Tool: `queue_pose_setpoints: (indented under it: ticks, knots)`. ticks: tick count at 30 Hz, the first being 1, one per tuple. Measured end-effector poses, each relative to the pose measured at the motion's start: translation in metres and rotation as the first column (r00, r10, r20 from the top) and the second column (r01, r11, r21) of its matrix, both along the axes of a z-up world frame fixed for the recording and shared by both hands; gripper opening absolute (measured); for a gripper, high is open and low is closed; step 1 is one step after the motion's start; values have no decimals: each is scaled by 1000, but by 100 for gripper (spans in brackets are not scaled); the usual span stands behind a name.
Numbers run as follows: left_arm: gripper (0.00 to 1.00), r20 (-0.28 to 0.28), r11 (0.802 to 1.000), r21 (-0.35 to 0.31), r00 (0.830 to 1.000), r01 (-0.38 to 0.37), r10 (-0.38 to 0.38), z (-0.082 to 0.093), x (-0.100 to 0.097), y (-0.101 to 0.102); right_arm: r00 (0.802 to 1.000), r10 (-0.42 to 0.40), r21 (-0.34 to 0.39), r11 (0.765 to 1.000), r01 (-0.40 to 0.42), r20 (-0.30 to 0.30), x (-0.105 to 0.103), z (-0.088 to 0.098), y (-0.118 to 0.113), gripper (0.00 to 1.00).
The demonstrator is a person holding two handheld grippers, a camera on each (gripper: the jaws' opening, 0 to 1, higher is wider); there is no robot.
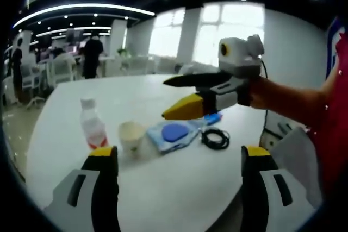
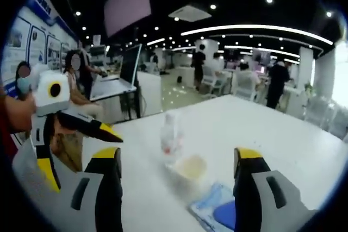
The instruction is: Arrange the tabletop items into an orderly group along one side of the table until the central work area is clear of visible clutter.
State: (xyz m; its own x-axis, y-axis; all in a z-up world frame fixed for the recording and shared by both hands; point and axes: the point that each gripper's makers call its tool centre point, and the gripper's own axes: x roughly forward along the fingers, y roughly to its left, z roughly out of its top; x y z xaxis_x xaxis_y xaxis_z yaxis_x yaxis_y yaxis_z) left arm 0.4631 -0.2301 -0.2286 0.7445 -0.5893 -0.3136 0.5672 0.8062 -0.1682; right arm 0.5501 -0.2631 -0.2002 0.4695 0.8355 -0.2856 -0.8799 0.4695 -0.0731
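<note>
left gripper (image 1: 176,158): wide open, nothing between the jaws, hanging above the near edge of the table (image 1: 179,199)
right gripper (image 2: 176,158): also spread wide and empty in its own view; seen from the left gripper view (image 1: 187,96) jaws parted, hovering above the cluster, touching nothing
paper cup (image 1: 132,137): closest item to the left gripper, upright, just ahead and a bit left of centre between the jaws; also dead ahead between the right jaws (image 2: 190,167)
blue cloth with disc (image 1: 175,133): lying flat right beside the cup, nearer the right gripper's side; low in the right gripper view (image 2: 217,210)
black cable coil (image 1: 215,138): flat, just past the cloth toward the table's right edge
bottle (image 1: 92,126): standing upright, long axis vertical, just beyond the cup on the left; behind the cup in the right gripper view (image 2: 170,132)
blue bit under right gripper (image 1: 213,118): too small to tell what
guess at next move: cup looks like the easy grab for either one, probably left since it's nearer; everything bunched mid-table, nothing pushed to a side yet
</note>
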Motion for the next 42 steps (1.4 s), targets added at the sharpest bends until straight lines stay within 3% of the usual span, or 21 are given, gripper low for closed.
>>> queue_pose_setpoints:
  ticks: [12, 22, 42]
  knots:
    - [92, 15, 1000, -5, 1000, 5, -5, 4, -11, -6, 995, -96, 37, 995, 96, 17, -21, 13, -56, 92]
    - [94, 47, 999, -16, 998, 32, -32, 12, -18, -14, 985, -174, 58, 983, 174, -4, -38, 4, -97, 99]
    - [96, 61, 999, -20, 997, 49, -48, 8, -35, -17, 917, -397, 67, 914, 400, -45, -59, -20, -201, 99]
